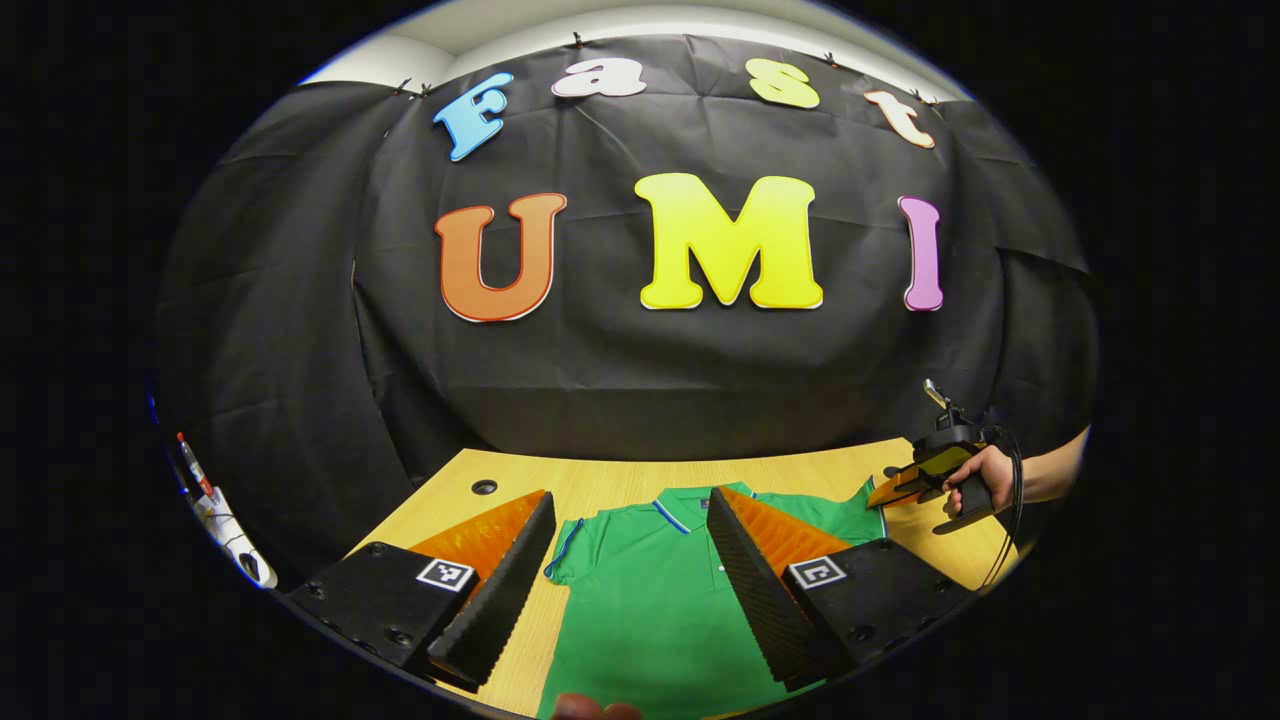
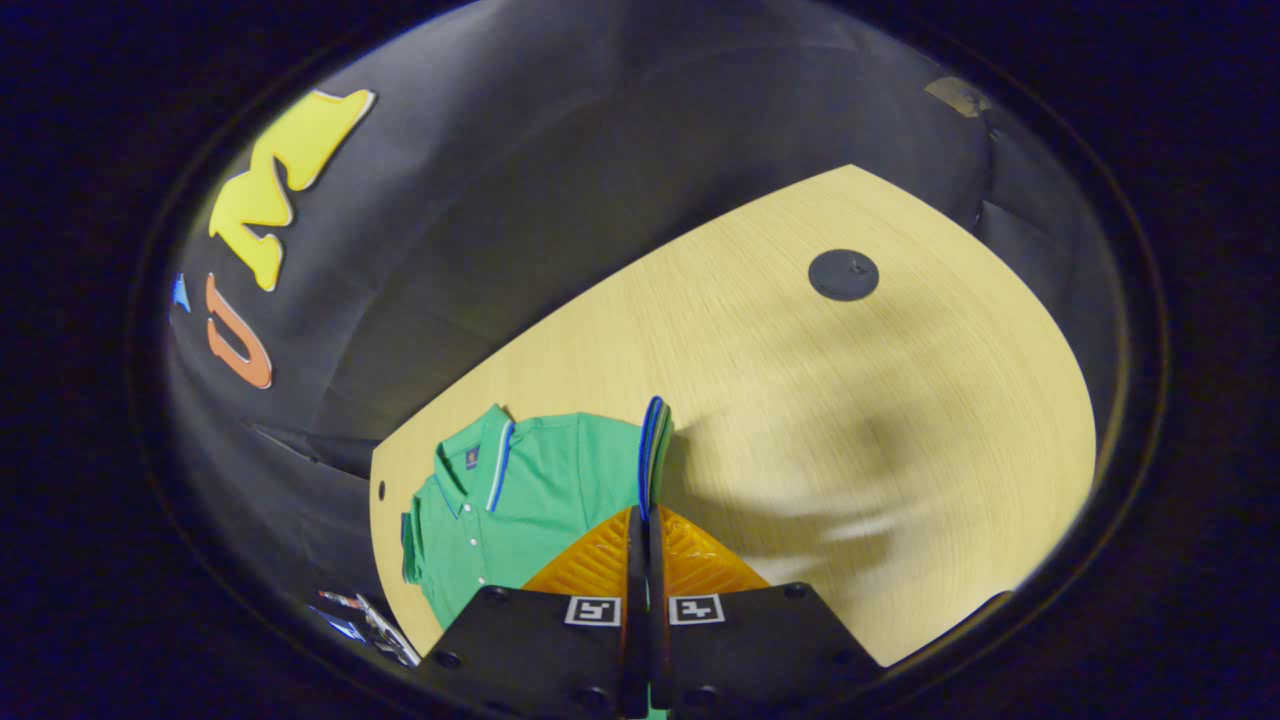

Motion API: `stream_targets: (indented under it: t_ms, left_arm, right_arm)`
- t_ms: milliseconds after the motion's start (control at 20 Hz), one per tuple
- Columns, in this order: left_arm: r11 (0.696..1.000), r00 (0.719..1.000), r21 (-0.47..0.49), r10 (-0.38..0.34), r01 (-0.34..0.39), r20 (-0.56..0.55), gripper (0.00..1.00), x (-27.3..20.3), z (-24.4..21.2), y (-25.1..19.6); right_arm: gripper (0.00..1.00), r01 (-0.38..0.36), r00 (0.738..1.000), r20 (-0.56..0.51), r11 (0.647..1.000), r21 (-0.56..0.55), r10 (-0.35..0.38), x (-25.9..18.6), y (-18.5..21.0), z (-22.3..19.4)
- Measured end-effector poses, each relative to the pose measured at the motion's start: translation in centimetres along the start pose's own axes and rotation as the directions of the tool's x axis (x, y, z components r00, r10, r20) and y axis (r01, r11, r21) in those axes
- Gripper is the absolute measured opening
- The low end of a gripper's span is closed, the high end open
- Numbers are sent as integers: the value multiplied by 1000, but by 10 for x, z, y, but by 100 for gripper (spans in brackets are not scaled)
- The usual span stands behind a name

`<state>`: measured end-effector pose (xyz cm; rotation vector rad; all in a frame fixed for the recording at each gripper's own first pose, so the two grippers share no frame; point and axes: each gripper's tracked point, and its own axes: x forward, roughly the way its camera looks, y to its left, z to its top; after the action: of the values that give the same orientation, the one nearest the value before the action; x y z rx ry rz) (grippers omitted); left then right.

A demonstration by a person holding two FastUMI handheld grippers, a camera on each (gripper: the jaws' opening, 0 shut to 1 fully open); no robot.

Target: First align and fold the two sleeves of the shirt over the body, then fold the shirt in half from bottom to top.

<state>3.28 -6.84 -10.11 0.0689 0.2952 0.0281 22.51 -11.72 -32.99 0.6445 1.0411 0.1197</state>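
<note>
The table (image 1: 610, 480) is a light wooden top with visible grain, standing against the black cloth wall. 1 green polo shirt (image 1: 650, 590) lies flat on it, collar toward the wall, with blue and white trim at the collar and sleeve cuffs. In the right gripper view, 1 round dark cap (image 2: 843, 274) sits set into the tabletop, well apart from the shirt.

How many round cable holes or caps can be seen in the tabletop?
2: an open hole near the table's far left corner in the left gripper view, and a capped one on bare wood in the right gripper view. The shirt may hide others.
</note>
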Motion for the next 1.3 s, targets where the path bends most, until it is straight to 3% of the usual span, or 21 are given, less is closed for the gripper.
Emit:
stream_targets:
  t_ms: [450,750,950,1150,1300]
  left_arm:
    - [995,998,-81,62,-61,14,98,-15,-10,53]
    - [986,991,-99,133,-133,-5,98,-34,-20,99]
    - [981,986,-98,166,-168,-24,98,-44,-26,122]
    - [979,984,-102,176,-178,-22,98,-47,-25,135]
    - [982,988,-111,152,-153,-21,98,-43,-27,135]
  right_arm:
    - [3,-15,1000,17,988,-154,18,1,88,-16]
    - [0,2,1000,-15,977,-213,-5,40,128,-43]
    - [3,21,1000,-17,975,-220,-25,60,143,-54]
    - [53,10,1000,-4,988,-153,-10,56,155,-55]
    - [81,49,999,26,992,-115,-47,46,148,-50]
